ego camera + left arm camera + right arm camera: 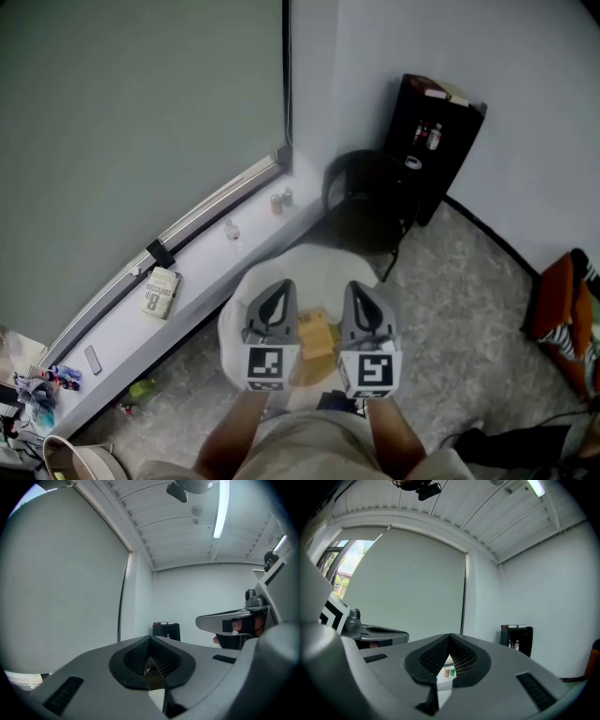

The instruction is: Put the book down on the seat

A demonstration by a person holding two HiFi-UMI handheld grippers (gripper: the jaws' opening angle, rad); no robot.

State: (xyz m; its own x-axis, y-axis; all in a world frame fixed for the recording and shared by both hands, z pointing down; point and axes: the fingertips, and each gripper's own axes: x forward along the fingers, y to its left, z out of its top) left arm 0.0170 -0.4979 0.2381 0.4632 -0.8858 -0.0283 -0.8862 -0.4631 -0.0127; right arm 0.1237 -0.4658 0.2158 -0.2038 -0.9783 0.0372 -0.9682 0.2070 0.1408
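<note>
Your left tool (278,294) and right tool (362,294), both pressed together and empty, hover flanking the book (317,337) on the seat (309,267).

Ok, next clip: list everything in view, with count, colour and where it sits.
seat: 1, white, round, on the floor at centre
book: 1, tan, lying on the seat
chair: 1, black, behind the seat
cabinet: 1, black, against the right wall
ledge: 1, white, along the window
cans: 2, one orange, one green, on the ledge
packet: 1, pale, printed, on the ledge
left tool: 1, grey, shut, empty, above the seat
right tool: 1, grey, shut, empty, above the seat
</note>
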